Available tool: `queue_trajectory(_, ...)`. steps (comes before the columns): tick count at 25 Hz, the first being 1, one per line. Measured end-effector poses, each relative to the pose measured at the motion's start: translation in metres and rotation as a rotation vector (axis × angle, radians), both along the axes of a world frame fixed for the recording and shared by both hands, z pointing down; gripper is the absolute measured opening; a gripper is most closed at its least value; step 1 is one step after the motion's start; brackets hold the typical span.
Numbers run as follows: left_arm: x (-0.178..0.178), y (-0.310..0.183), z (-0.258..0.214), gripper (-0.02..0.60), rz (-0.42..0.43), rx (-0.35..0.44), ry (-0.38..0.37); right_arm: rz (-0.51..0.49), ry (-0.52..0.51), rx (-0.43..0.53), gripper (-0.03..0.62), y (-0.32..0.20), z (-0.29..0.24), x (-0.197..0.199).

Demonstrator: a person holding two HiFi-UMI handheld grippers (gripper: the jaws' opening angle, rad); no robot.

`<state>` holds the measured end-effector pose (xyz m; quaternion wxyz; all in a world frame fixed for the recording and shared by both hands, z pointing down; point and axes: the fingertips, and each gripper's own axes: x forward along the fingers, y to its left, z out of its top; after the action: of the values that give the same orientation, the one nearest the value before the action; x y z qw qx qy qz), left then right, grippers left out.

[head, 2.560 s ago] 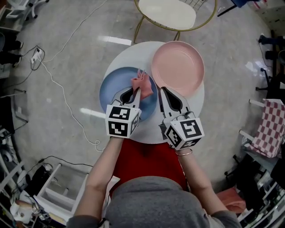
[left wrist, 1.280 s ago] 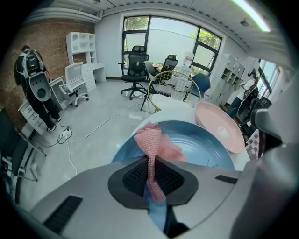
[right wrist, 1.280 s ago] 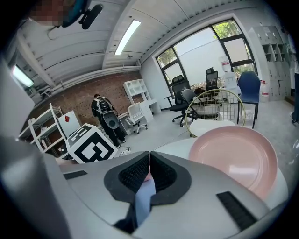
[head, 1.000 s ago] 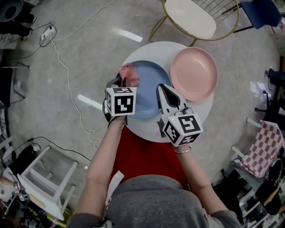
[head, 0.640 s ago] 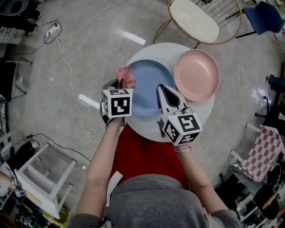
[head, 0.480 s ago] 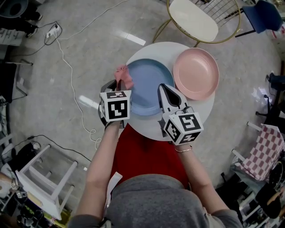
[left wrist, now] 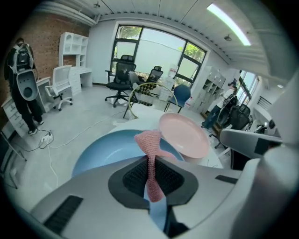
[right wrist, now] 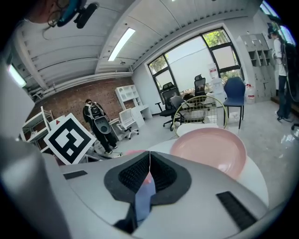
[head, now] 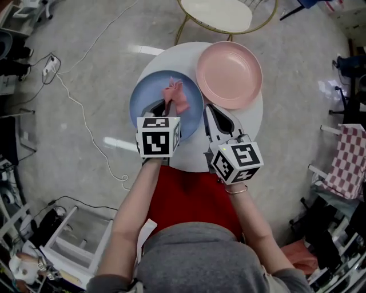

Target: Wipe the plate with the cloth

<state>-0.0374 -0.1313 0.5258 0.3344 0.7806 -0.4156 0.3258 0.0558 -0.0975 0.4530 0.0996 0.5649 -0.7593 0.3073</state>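
Closest to the body, pinching the cloth (left wrist: 149, 140) tight between the fingers of the left gripper (left wrist: 150, 163), with a loose pink tuft standing past the tips and hanging over the blue plate (head: 146, 100). Just to the right, resting the right gripper (head: 213, 113) by that plate's near right rim, fingers pressed together and nothing showing between them.

Probably wiping in mid-stroke, judging by the pose. Doing it well likely means:
- Holding the pinch firm against slipping.
- Tilting the left gripper down enough to be pressing the soft tuft, not the hard tips, onto the glaze.
- Sweeping in overlapping arcs from the middle out to the rim.
- Steadying the plate with the right gripper against sliding on the smooth white table (head: 251, 123).
- Minding the pink plate (head: 229, 74) lying just beside the blue one, farther back, and avoiding knocking it.

Harder to make out:
- Hiding the blue plate's near edge beneath the left gripper and its marker cube.
- Not showing clearly whether the tuft is touching the plate or hanging just above it.
- Not showing either whether the right gripper's tips are touching the rim or only lying beside it.
- Revealing no dirt or wet patch on the plate at this size.
- Farthest off, cutting the cream-seated chair (head: 214, 14) at the top edge of the head view.
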Motion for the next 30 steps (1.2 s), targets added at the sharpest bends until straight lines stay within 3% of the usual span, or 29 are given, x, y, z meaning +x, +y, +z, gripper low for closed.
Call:
queue_trajectory(3,0.035,0.007,0.003,0.032,0.075,-0.037,0.068,0.063,0.000,0.001,0.029,0.009,-0.001,0.020)
queue_trajectory(5,0.053,0.012,0.011,0.032,0.124,-0.072,0.075,0.101,-0.001,0.000,0.029,0.014,-0.001,0.031)
queue_trajectory(11,0.074,0.024,0.052,0.032,0.217,-0.163,-0.067,0.164,-0.008,-0.009,0.029,0.028,-0.001,0.057)
queue_trajectory(20,0.057,0.025,0.063,0.032,0.189,-0.179,-0.127,0.099,-0.020,-0.018,0.029,0.023,0.000,0.043)
queue_trajectory(30,-0.013,0.034,0.063,0.032,0.046,-0.212,-0.172,-0.052,-0.028,0.001,0.029,0.004,-0.004,-0.006)
